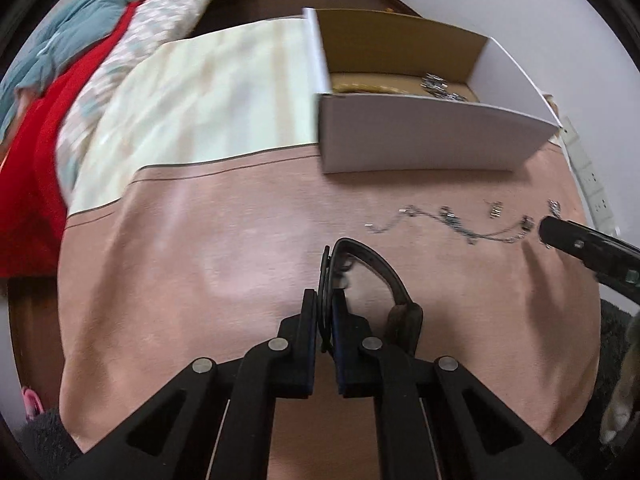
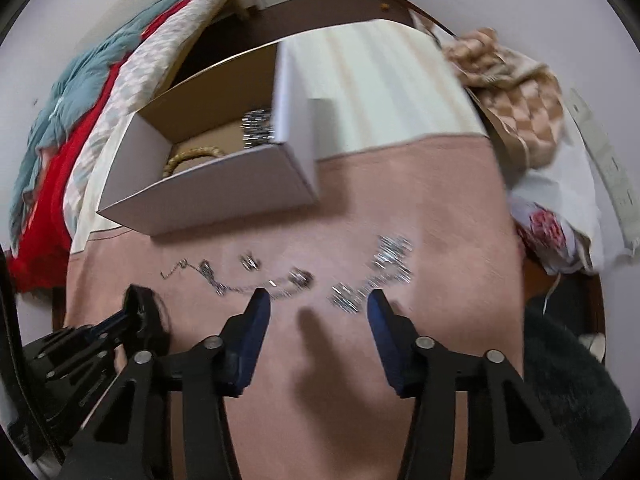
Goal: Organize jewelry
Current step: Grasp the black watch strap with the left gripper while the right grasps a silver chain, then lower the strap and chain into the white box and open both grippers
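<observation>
Silver chain [image 2: 256,284] strung across pink cloth [image 2: 400,208]; right gripper [image 2: 316,304] wide, empty; left gripper [image 1: 326,264] pinching black strap [image 1: 372,260].

Red blanket [image 1: 36,184] & checked cloth [image 2: 524,80] nr wall.

Chain [image 2: 240,286] on cloth [image 2: 400,200] before box [image 2: 208,204] (more jewelry inside).

We are in a home, likely a bedroom: bedding is heaped at ten o'clock, a teal quilt [image 1: 60,40] over a red blanket [image 1: 36,152], on a dark wooden floor [image 1: 280,4]. A pink-and-cream cloth [image 1: 200,220] is spread out, and a checked blanket [image 2: 516,92] lies crumpled at two o'clock.
</observation>
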`<state>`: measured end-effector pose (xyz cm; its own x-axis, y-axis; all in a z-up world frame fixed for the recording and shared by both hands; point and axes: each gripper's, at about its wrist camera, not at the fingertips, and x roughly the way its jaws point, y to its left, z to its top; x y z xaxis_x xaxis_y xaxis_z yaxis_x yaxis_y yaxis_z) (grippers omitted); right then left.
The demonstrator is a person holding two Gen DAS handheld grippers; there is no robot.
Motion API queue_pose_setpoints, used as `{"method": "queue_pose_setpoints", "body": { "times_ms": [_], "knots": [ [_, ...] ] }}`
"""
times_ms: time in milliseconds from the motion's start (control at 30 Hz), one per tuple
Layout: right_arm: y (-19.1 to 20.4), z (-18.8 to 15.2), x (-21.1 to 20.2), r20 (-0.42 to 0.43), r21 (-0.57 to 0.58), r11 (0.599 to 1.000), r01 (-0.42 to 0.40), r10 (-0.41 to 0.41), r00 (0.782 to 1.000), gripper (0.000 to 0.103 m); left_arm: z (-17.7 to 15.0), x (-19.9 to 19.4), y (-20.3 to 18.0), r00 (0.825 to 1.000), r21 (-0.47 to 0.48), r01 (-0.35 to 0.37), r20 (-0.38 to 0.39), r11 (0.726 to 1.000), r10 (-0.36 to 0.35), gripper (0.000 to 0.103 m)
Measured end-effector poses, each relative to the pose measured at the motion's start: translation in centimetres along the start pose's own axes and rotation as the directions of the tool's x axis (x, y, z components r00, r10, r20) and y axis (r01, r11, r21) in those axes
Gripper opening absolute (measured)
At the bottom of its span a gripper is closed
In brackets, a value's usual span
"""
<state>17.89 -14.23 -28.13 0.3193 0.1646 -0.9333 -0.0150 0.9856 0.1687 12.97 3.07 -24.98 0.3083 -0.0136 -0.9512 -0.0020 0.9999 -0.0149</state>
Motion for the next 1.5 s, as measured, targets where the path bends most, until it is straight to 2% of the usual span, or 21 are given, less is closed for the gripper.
{"method": "queue_pose_setpoints", "body": {
  "times_ms": [133,200,267,433,733,867,933,967,1000,1233,1267,1367,1500],
  "knots": [
    [1.7,0.2,1.8,-0.005,-0.048,0.998,0.028,-0.028,1.000,0.046,-0.1,-0.2,0.7,1.000,-0.017,-0.003,0.008,1.000,0.003,0.004],
    [2.7,0.1,2.2,-0.001,-0.099,0.993,0.064,-0.064,0.998,0.015,0.3,-0.2,0.9,1.000,-0.021,0.001,0.010,1.000,-0.001,0.004],
    [3.4,-0.1,2.2,0.007,-0.125,0.989,0.079,-0.079,0.997,0.000,0.4,-0.3,1.0,1.000,-0.021,0.006,0.014,1.000,-0.005,0.004],
    [3.5,-0.4,0.5,0.029,-0.106,0.994,0.037,-0.034,0.999,0.000,0.7,-1.7,1.4,0.999,-0.026,0.026,0.038,0.999,-0.025,0.004],
    [3.5,0.4,-6.7,0.110,-0.101,0.993,-0.067,0.078,0.991,0.000,1.8,-6.4,1.2,0.989,-0.031,0.079,0.127,0.996,-0.074,0.004],
    [2.9,1.4,-6.1,0.076,-0.094,0.992,-0.086,0.093,0.993,0.002,2.1,-6.7,0.8,0.988,-0.019,0.050,0.148,0.999,-0.047,0.004],
    [2.7,1.5,-4.2,0.046,-0.111,0.993,-0.044,0.050,0.998,0.020,2.2,-5.8,0.7,0.990,-0.020,0.033,0.140,0.999,-0.030,0.004],
    [2.7,1.5,-3.2,0.043,-0.115,0.993,-0.030,0.035,0.998,0.040,2.2,-5.4,0.6,0.991,-0.020,0.027,0.135,0.999,-0.024,0.004],
    [2.6,1.4,-2.2,0.039,-0.117,0.993,-0.030,0.035,0.999,0.049,2.2,-4.7,0.5,0.992,-0.017,0.019,0.125,1.000,-0.016,0.004],
    [2.8,1.1,2.1,0.031,-0.143,0.990,0.012,-0.007,0.999,0.049,2.3,-2.4,0.0,0.996,-0.018,0.029,0.080,0.999,-0.027,0.004],
    [2.9,1.0,2.5,0.030,-0.150,0.988,0.019,-0.015,0.999,0.046,2.3,-2.3,0.0,0.997,-0.015,0.030,0.078,0.999,-0.028,0.004],
    [3.5,0.6,2.7,0.064,-0.190,0.980,0.065,-0.053,0.997,0.013,2.4,-1.9,0.2,0.997,-0.019,0.035,0.070,0.999,-0.034,0.004],
    [3.5,0.2,2.2,0.083,-0.187,0.981,0.049,-0.034,0.996,0.013,2.3,-1.9,0.5,0.997,-0.027,0.043,0.066,0.999,-0.041,0.004]
  ]
}}
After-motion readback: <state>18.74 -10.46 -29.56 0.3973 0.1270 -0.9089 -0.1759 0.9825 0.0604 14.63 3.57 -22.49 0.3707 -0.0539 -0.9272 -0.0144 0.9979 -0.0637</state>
